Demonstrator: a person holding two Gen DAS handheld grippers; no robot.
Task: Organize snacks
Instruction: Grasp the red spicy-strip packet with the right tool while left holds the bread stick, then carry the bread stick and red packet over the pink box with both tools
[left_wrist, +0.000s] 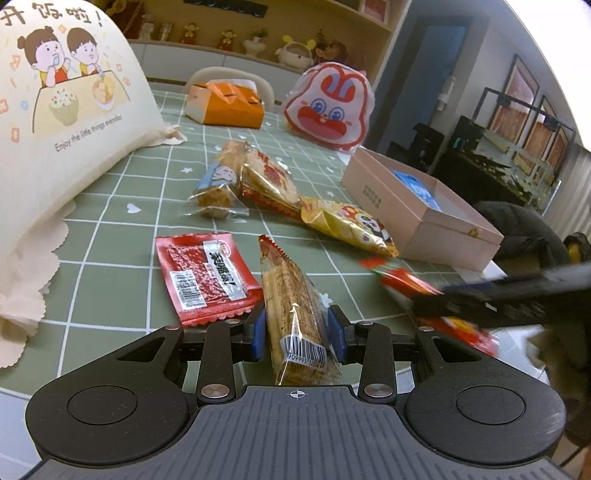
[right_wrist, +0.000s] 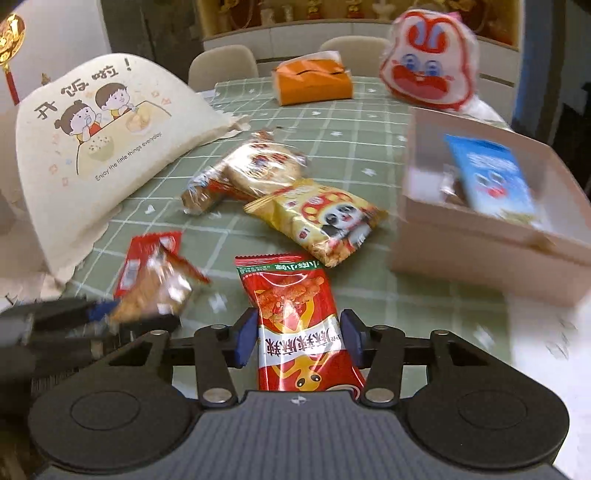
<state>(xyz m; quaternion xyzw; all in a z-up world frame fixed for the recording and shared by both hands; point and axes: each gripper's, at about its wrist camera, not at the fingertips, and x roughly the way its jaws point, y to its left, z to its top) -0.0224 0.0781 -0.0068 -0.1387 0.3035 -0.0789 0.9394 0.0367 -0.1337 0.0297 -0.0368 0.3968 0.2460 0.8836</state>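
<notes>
My left gripper (left_wrist: 296, 330) is shut on a clear-wrapped biscuit pack (left_wrist: 291, 306) and holds it over the green checked tablecloth (left_wrist: 118, 229). My right gripper (right_wrist: 298, 338) is shut on a red snack packet (right_wrist: 295, 321); it also shows blurred in the left wrist view (left_wrist: 424, 295). On the cloth lie a flat red sachet (left_wrist: 205, 277), a yellow panda packet (right_wrist: 325, 218), a round cracker pack (right_wrist: 262, 166) and a small cake pack (left_wrist: 218, 188). An open pink box (right_wrist: 480, 240) at the right holds a blue packet (right_wrist: 491, 181).
A cream cartoon cloth bag (left_wrist: 62, 122) stands at the left. An orange tissue box (left_wrist: 229, 103) and a rabbit-face bag (left_wrist: 332, 107) sit at the far side. Chairs and shelves stand behind the table. The table's right edge is beside the pink box.
</notes>
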